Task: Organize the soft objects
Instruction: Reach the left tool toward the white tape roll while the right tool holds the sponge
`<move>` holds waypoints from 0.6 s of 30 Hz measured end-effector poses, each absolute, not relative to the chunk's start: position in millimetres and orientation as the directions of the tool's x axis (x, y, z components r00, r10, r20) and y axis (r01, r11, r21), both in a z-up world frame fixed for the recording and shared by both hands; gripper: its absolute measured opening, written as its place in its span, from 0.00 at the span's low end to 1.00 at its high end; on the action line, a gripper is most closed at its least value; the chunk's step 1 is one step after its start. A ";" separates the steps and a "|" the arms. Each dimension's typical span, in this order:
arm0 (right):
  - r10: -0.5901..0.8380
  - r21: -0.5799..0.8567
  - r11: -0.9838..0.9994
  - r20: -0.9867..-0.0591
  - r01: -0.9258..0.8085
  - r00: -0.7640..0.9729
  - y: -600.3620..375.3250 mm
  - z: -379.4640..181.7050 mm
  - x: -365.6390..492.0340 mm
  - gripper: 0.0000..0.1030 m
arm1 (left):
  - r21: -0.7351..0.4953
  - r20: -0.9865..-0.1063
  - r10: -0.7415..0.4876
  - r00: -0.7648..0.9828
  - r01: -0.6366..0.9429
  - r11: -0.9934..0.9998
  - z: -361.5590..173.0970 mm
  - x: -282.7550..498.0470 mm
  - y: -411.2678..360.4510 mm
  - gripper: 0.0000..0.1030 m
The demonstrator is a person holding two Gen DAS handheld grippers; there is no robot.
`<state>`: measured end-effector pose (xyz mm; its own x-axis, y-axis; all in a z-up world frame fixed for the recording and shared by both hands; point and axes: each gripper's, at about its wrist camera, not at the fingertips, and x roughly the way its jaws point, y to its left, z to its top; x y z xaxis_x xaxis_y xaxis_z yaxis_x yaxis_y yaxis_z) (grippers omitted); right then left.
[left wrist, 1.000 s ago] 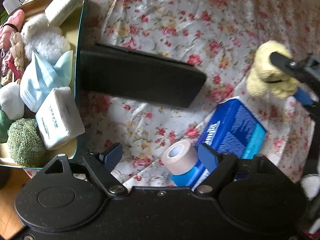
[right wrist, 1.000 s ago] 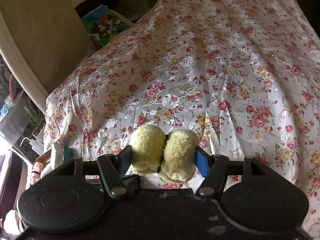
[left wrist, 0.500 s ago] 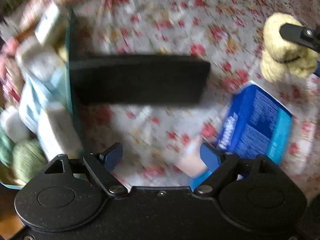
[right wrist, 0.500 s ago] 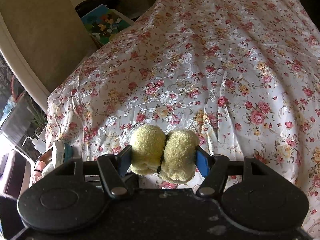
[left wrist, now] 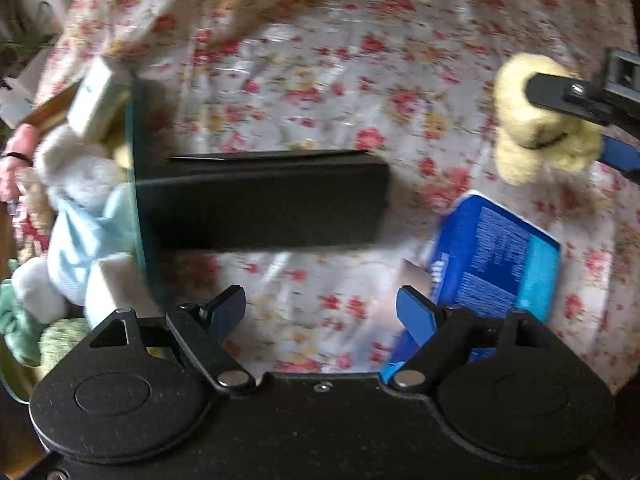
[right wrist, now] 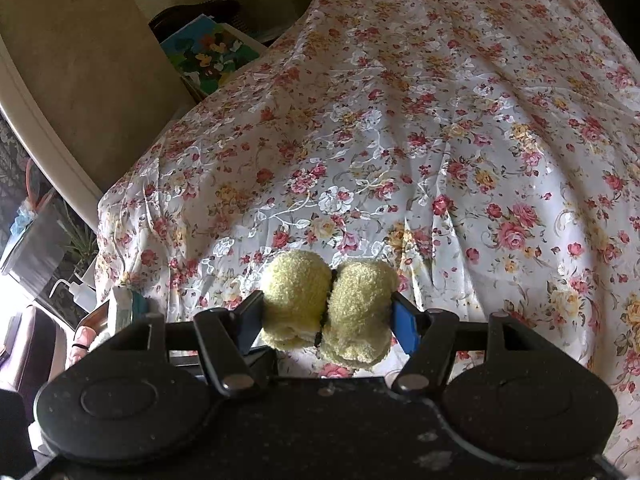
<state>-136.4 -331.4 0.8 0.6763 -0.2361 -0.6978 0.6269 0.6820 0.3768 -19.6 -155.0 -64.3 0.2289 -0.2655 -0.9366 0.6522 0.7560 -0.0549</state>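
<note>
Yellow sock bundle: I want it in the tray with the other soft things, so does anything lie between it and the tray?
Yes. The black case lies on the cloth between the yellow bundle, held in the right gripper, and the tray, its left end at the tray's rim.

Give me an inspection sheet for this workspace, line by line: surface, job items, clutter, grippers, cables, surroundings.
Surface: floral cloth, wrinkled.
Job's things: yellow fluffy bundle clamped in the right gripper; tray at left holding white, light-blue and green soft items and wrapped tissue packs.
Clutter: black case beside the tray; blue packet lying flat.
Grippers: left gripper open, empty; right shut on the bundle.
Cables: nothing seen.
Surroundings: picture book and white squeeze bottle beyond the cloth edge.
</note>
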 end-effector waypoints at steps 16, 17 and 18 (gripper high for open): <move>-0.236 0.372 0.691 -0.695 0.620 0.679 -329.2 1.8 -136.9 0.63 | -0.011 -0.952 -0.215 0.219 0.675 0.738 -82.8 -23.8 -170.7 0.79; -0.235 0.373 0.690 -0.695 0.620 0.679 -329.5 1.9 -137.2 0.63 | 0.005 -0.949 -0.206 0.239 0.666 0.746 -81.0 -22.2 -170.0 0.79; -0.235 0.374 0.689 -0.695 0.620 0.680 -329.9 2.1 -137.5 0.63 | 0.032 -0.944 -0.191 0.268 0.652 0.758 -79.2 -19.4 -169.5 0.79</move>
<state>-137.6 -329.9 2.1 0.6797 -0.2349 -0.6948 0.6205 0.6894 0.3739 -19.4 -169.5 -79.2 0.2680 -0.1906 -0.9444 0.6519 0.7576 0.0321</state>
